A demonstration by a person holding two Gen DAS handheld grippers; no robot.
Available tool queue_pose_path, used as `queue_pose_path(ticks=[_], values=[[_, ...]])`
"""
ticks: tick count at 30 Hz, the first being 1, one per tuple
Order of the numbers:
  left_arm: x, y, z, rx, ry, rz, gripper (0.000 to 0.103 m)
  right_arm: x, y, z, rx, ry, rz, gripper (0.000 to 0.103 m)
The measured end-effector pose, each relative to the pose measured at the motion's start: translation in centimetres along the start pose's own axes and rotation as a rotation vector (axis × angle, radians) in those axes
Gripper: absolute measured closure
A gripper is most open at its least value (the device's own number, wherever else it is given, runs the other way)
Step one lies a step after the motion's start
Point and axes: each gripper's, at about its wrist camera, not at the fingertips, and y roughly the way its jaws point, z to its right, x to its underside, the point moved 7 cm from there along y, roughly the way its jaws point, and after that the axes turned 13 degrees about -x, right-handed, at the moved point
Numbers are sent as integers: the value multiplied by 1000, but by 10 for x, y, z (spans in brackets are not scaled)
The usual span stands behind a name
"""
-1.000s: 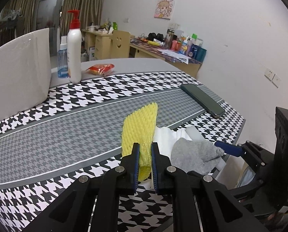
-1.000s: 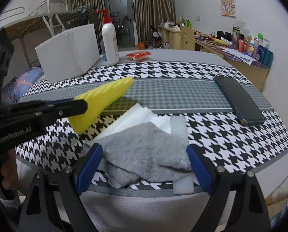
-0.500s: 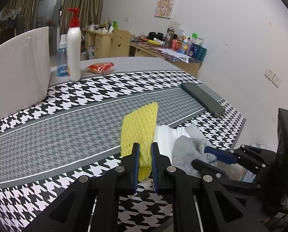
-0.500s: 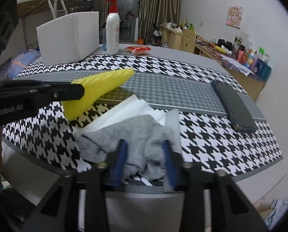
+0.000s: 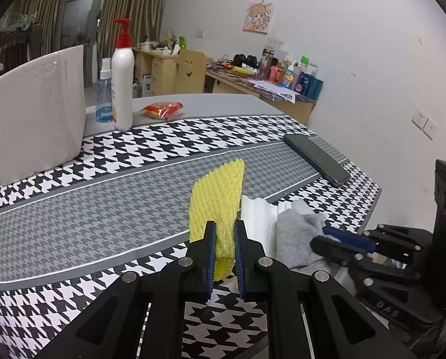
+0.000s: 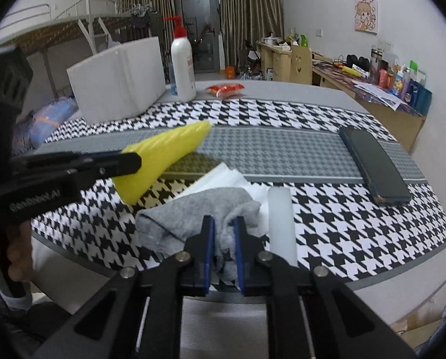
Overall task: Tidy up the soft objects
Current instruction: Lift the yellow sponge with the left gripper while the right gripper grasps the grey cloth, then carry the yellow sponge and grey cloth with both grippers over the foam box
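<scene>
My left gripper (image 5: 224,239) is shut on the near end of a yellow foam net (image 5: 217,197), which sticks out forward above the houndstooth table (image 5: 73,215). In the right wrist view the yellow net (image 6: 163,155) hangs over its own shadow. Right of it a grey sock (image 6: 193,209) lies bunched on a white foam sheet (image 6: 223,176) at the table's front edge. My right gripper (image 6: 223,230) is closing on a fold of the sock, and its blue pads press the fabric. A white foam bar (image 6: 279,218) lies beside the sock.
A dark phone (image 6: 372,164) lies at the right of the table. At the back stand a white foam box (image 5: 34,113), a lotion pump bottle (image 5: 122,80), a blue spray bottle (image 5: 103,95) and a red snack pack (image 5: 163,109). A hand (image 6: 1,248) holds the left gripper's handle.
The right gripper's jaws went from wide open around the grey sock to closed on it, bunching the fabric. The left gripper and the yellow net stayed where they were.
</scene>
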Motion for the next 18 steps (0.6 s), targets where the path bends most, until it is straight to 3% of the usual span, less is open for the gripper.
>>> queue_pose_path(ticks=[11,15,18], values=[[-6,-17,-6,-24,-5,46,91,-28,-32,7,-98,92,127,87],[-10,-25,-9,-42,-5,69,91,-33,-37,8,-85,102,151,87],[-13,-30,-11,-55,-2,84,91,-37,-39,8,-122,121,160,87]])
